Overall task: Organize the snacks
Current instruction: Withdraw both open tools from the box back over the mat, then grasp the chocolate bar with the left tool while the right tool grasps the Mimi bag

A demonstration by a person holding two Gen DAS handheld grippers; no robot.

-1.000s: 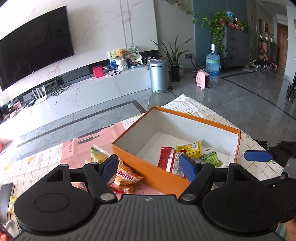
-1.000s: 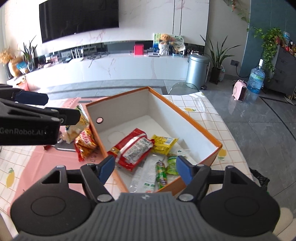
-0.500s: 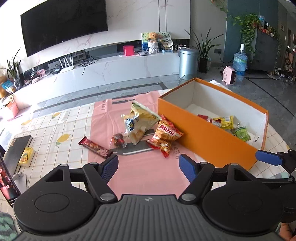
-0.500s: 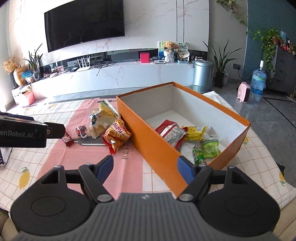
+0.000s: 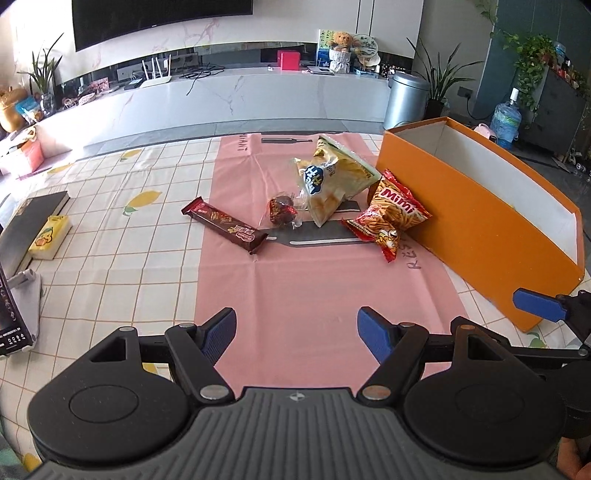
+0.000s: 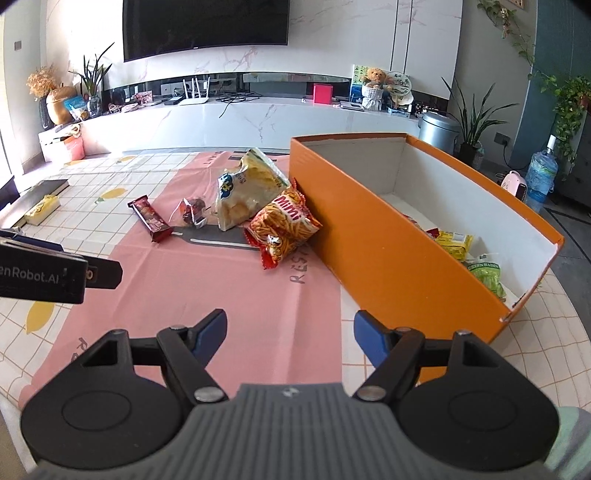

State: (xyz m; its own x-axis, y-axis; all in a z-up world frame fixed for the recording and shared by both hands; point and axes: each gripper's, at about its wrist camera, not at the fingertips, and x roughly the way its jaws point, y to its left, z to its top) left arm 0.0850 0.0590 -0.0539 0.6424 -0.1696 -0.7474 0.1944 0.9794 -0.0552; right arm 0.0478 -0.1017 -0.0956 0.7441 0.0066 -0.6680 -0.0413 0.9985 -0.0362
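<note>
Snacks partly sorted: some lie in the orange box (image 6: 373, 236), four (image 5: 388, 218) wait mid-frame; both grippers (image 5: 296, 330) (image 6: 290, 332) gape empty

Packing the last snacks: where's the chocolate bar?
The chocolate bar lies on the pink mat's left edge, leftmost of the loose snacks, beside the small dark sweet.

We are in a home living room: a wall-mounted television (image 6: 205, 29) hangs above a long marble media console (image 6: 258, 118) bearing a teddy bear (image 6: 375, 79) and router (image 6: 194, 96), with potted plants (image 6: 472, 118), a water jug (image 6: 541, 173) and a checked tablecloth (image 5: 110, 236).
</note>
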